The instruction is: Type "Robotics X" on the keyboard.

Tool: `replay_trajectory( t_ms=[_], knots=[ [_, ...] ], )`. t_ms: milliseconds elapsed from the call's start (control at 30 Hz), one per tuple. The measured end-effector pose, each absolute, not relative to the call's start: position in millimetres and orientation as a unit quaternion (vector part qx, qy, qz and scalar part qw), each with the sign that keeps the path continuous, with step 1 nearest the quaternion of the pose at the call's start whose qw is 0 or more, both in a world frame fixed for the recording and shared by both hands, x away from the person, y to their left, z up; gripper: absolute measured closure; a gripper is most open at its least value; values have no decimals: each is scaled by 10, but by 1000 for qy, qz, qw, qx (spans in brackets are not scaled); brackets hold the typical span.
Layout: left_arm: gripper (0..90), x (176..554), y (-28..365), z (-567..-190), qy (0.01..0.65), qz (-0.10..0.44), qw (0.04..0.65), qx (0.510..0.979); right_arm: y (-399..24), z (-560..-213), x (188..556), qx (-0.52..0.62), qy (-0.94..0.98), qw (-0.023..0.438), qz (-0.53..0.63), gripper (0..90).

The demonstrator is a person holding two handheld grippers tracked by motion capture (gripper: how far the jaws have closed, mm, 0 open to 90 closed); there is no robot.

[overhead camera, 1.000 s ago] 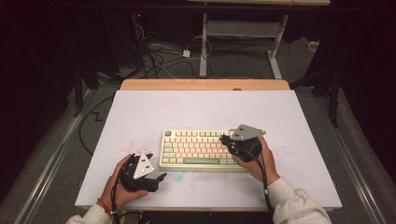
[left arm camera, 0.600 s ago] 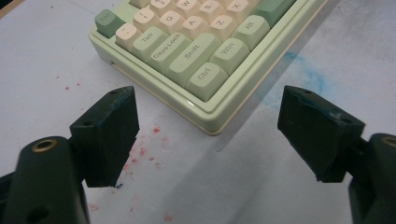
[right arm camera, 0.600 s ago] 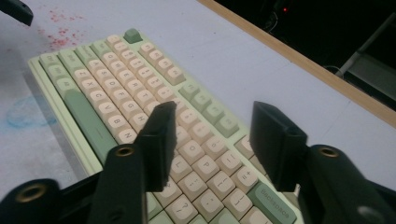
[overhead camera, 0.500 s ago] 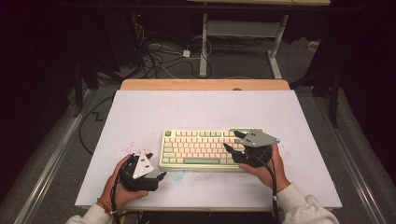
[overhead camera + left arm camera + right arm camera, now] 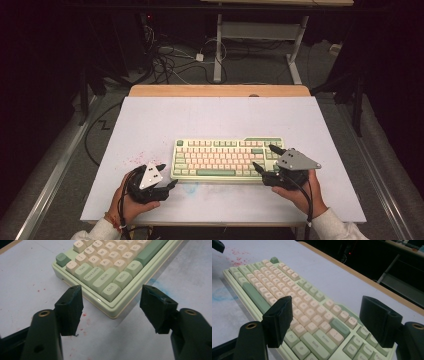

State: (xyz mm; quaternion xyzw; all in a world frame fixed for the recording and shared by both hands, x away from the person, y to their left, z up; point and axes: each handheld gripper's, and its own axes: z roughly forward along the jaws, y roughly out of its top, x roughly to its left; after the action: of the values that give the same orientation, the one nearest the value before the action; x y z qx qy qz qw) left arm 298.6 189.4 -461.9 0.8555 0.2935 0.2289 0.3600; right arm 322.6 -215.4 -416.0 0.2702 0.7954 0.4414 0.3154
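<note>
A pale green keyboard (image 5: 227,160) with cream and green keys lies near the table's front edge. My left gripper (image 5: 168,174) rests just off its front left corner. In the left gripper view, the left gripper (image 5: 112,305) is open; its jaws have just been closing, with the keyboard's Ctrl corner (image 5: 110,293) ahead between them and untouched. My right gripper (image 5: 263,156) hovers at the keyboard's right end. In the right gripper view, the right gripper (image 5: 328,317) has just been opening, and it stands open above the keys (image 5: 312,327) with nothing held.
The keyboard lies on a white mat (image 5: 150,120) over a wooden table (image 5: 220,90). Red specks (image 5: 135,160) and a blue smudge (image 5: 190,187) mark the mat by the left gripper. Cables (image 5: 170,55) and a metal frame (image 5: 260,30) sit on the dark floor behind.
The right gripper has slid rightward to the keyboard's right end and its jaws have spread apart. The left hand has stayed put while its jaws narrowed somewhat.
</note>
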Motion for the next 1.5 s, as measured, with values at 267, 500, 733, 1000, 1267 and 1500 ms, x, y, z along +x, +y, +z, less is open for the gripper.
replay_trajectory(
  t_ms=[267,500,733,1000,1267,1500],
  knots=[
    [700,3023,1907,-4569,298,198,372,857,-2289,-4222,3092,277,792,328,434,248],
    [875,3060,1810,-4500,279,180,366,870,-2379,-4311,2963,283,797,325,422,248],
    [875,3185,1570,-4394,267,170,357,879,-2406,-4386,2841,283,798,331,416,248],
    [875,3358,1222,-4369,247,150,332,898,-2398,-4395,2818,282,794,337,419,254],
    [873,3552,897,-4328,234,145,327,904,-2360,-4435,2836,273,803,333,413,255],
    [865,3698,687,-4393,234,143,311,910,-2372,-4446,2841,270,804,336,409,259]
  ],
)
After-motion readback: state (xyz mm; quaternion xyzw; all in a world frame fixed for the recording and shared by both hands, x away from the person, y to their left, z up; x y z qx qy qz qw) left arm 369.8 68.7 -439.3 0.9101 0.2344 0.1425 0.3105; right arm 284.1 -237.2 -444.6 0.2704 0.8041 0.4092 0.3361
